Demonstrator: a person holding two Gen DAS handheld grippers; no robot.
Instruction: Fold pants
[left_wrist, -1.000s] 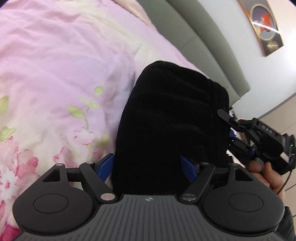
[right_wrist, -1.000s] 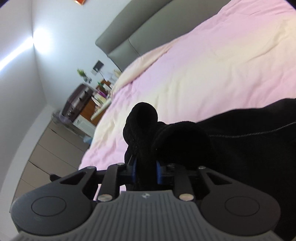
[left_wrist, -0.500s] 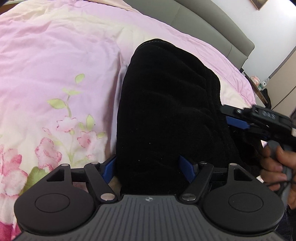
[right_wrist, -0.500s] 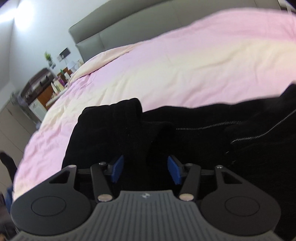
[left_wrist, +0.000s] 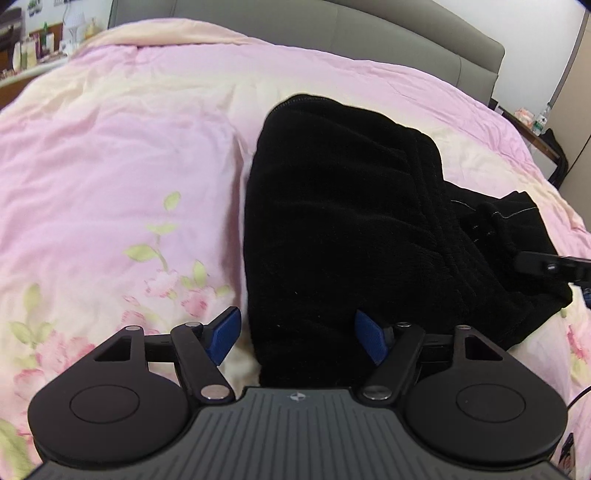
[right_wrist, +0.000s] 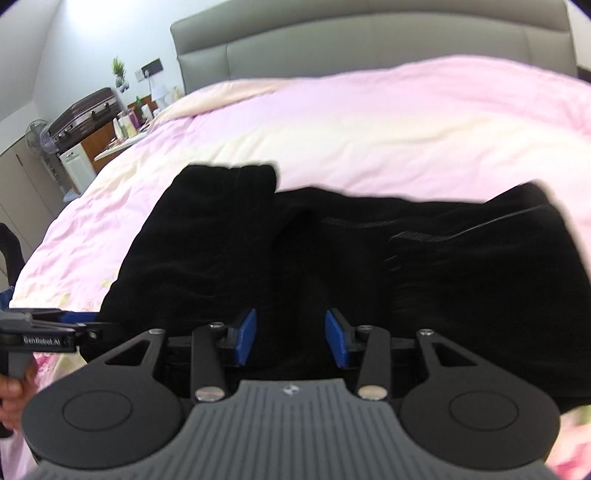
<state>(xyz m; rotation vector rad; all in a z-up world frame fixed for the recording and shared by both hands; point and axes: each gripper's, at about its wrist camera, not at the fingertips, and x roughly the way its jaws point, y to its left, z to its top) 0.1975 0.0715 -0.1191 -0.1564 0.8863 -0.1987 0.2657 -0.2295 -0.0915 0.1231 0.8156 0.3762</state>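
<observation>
The black pants (left_wrist: 343, 206) lie on the pink bed cover, a folded layer resting on top of the rest. In the right wrist view the pants (right_wrist: 369, 258) fill the middle. My left gripper (left_wrist: 297, 338) is open, its blue pads either side of the near end of the folded part, not clamping it. My right gripper (right_wrist: 291, 338) is open just above the cloth, holding nothing. The right gripper's tip (left_wrist: 550, 264) shows at the right edge of the left wrist view. The left gripper (right_wrist: 55, 328) shows at the left of the right wrist view.
A pink floral bed cover (left_wrist: 122, 155) spreads all around. A grey headboard (right_wrist: 369, 40) stands at the far end. A bedside cabinet with bottles, a suitcase (right_wrist: 86, 112) and a fan (right_wrist: 40, 138) are at the far left.
My right gripper let go of the bunched cloth and opened. The lifted pant layer dropped flat onto the rest. Both grippers pulled back toward the near edge of the bed.
</observation>
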